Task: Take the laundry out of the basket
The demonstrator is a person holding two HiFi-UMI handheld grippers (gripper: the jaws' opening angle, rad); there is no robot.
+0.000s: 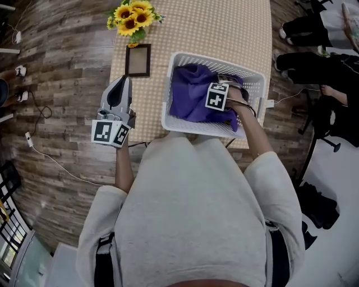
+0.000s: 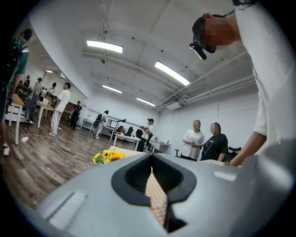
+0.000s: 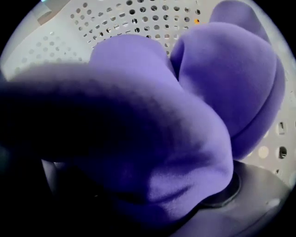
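Left gripper: you are holding your left gripper [image 1: 122, 84] level above the counter [image 1: 224, 28] edge, beside the basket [image 1: 178, 60], fingers pressed together on nothing
Right gripper: you are pointing your right gripper [image 1: 222, 93] down into the basket, fingers standing wide apart, purple cloth bulging between them unclamped
Laundry: the purple laundry [image 1: 190, 92] is lying bunched inside the white basket
Basket: sitting on the counter near a picture frame [image 1: 138, 60]

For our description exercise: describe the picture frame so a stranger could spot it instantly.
Find the table with the checked cloth. Left of the white laundry basket, next to the sunflowers, lies the picture frame. It alone is a flat, dark-edged rectangle.
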